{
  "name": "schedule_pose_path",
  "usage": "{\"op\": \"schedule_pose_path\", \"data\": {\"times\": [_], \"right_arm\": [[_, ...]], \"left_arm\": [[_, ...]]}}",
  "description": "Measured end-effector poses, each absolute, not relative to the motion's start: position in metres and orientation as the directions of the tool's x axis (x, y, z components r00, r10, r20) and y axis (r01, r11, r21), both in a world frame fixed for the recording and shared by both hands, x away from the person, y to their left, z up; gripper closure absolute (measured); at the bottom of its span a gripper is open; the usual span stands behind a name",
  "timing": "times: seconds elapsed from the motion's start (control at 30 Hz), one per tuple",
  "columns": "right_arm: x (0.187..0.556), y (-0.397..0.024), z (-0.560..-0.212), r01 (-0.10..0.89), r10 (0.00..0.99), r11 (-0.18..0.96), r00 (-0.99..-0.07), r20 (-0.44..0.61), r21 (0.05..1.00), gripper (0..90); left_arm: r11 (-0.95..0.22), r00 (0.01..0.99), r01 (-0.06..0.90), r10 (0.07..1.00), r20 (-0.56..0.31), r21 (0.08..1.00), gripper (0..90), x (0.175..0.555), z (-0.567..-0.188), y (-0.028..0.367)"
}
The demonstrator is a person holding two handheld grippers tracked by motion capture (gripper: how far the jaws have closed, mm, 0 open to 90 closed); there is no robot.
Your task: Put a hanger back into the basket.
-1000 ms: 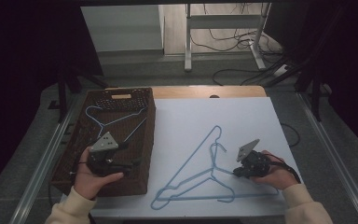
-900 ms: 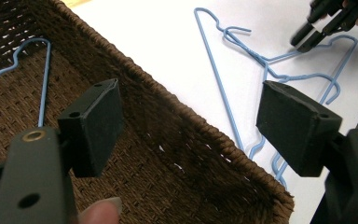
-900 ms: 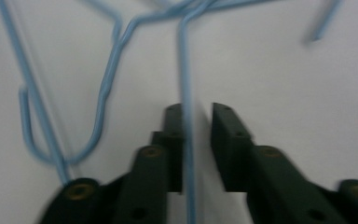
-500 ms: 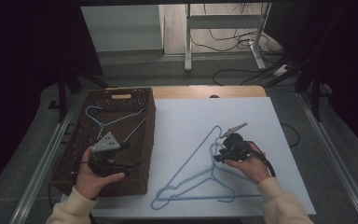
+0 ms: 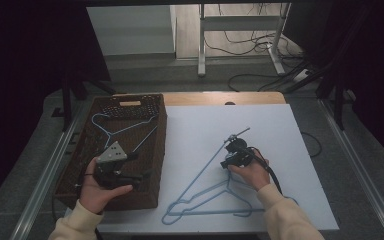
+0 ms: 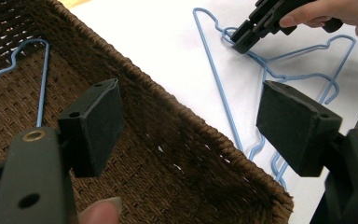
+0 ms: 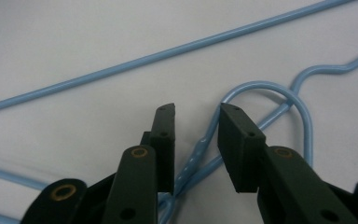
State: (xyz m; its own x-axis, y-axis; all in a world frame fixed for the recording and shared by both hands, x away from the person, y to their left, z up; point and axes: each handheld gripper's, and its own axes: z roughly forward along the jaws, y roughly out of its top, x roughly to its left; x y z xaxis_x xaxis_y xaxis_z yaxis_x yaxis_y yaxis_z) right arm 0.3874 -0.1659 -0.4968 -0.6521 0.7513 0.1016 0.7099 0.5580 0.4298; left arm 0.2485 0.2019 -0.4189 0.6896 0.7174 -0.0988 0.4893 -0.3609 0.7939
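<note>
Far L on the table: dark wicker basket [image 5: 152,150] w/ one blue wire hanger [image 5: 115,131] lying flat inside, hook toward the far end. My left hand [image 5: 97,192] holds the left gripper [image 5: 142,176] over the basket's near end, grey three-cornered plate on top; in the left gripper view its jaws stand wide apart w/ nothing between them, one pad over the woven floor, the other out past the basket's rim above the sheet. Moving R: white sheet [image 5: 280,130] covers the rest of the tabletop, w/ the blue hangers [image 5: 207,167] on it just beside the basket, a couple overlapping, long wires fanning toward the near edge, hooks up at the far end. Next R, my right hand [image 5: 252,172] holds the right gripper [image 5: 225,163] low at the hangers' neck. In the right gripper view the jaws sit at a narrow gap, having just been closing, w/ the twisted neck [image 7: 196,156] running up btwn them and the hook loop [image 7: 303,116] curving just beyond the tips. Pads aren't pressing the wire yet, there's a sliver of space each side. Cable trails back from that gripper along my R wrist. Hangers lie flat on the sheet.
</note>
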Motion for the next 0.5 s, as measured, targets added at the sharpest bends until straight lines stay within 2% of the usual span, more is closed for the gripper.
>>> {"op": "schedule_pose_path", "data": {"times": [0.3, 0.5], "right_arm": [[0.3906, -0.1583, -0.5013, 0.718, 0.772, 0.563, -0.634, 0.051, 0.409, 74.0], [0.3904, -0.1590, -0.5006, 0.721, 0.777, 0.557, -0.628, 0.049, 0.412, 83.8]], "left_arm": [[-0.364, 0.691, 0.490, 0.716, -0.098, 0.792, 23.1, 0.2492, -0.4196, 0.2010], [-0.365, 0.693, 0.488, 0.714, -0.098, 0.793, 23.1, 0.2483, -0.4194, 0.1998]]}}
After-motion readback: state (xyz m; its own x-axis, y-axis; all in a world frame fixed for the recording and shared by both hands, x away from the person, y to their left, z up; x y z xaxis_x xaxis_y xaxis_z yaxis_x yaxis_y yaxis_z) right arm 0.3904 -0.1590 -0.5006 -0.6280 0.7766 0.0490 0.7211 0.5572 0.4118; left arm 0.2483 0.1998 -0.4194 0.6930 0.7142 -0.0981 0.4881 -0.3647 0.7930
